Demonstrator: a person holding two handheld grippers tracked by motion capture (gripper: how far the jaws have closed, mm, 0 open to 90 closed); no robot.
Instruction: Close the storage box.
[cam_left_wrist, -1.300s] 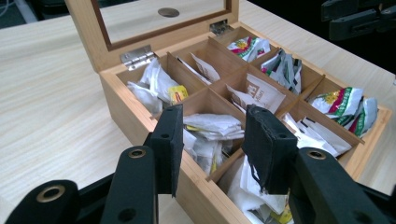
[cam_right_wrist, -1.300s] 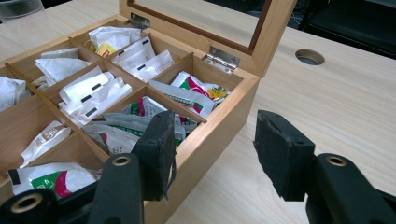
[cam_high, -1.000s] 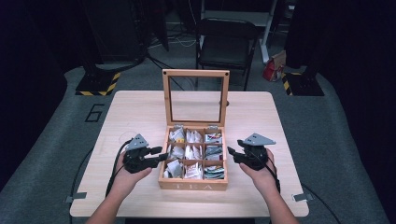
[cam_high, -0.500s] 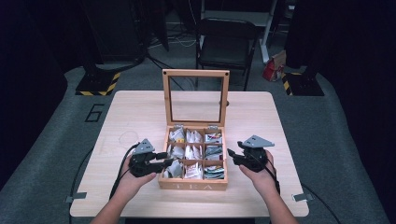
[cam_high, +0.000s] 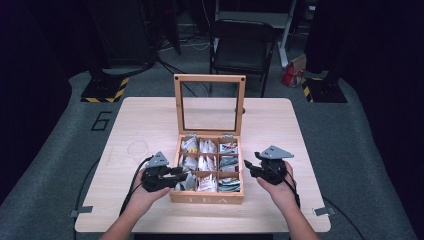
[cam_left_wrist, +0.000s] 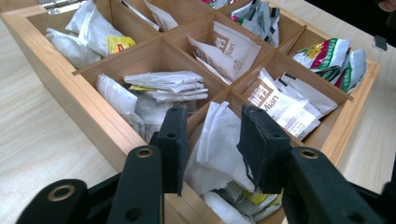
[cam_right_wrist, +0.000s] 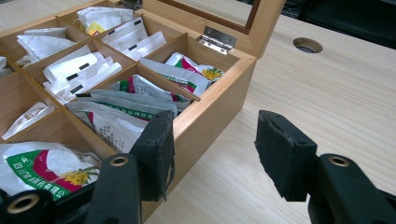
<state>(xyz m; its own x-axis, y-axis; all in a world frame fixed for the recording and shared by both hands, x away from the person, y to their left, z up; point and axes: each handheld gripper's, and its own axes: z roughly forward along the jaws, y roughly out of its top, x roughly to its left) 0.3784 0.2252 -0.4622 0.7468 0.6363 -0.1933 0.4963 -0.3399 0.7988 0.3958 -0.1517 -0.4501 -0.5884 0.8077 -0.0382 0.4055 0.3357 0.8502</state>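
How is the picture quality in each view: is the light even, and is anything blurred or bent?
High view: the table is lit while the room around it is dark, and the image is soft. Left gripper view: the tea bags are sharp, and the wooden tea box has bowed edges. Right gripper view: even light, slight wide-angle bending.

Light wooden rectangular table (cam_high: 280, 125) on grey floor. An open wooden tea box (cam_high: 207, 196) with nine compartments and an upright glass-paned lid sits at the table's middle, reaching toward the near edge. A faint clear round ring (cam_high: 138, 148) lies left of the box. Small round hole (cam_high: 242, 110) in the tabletop just behind the lid.
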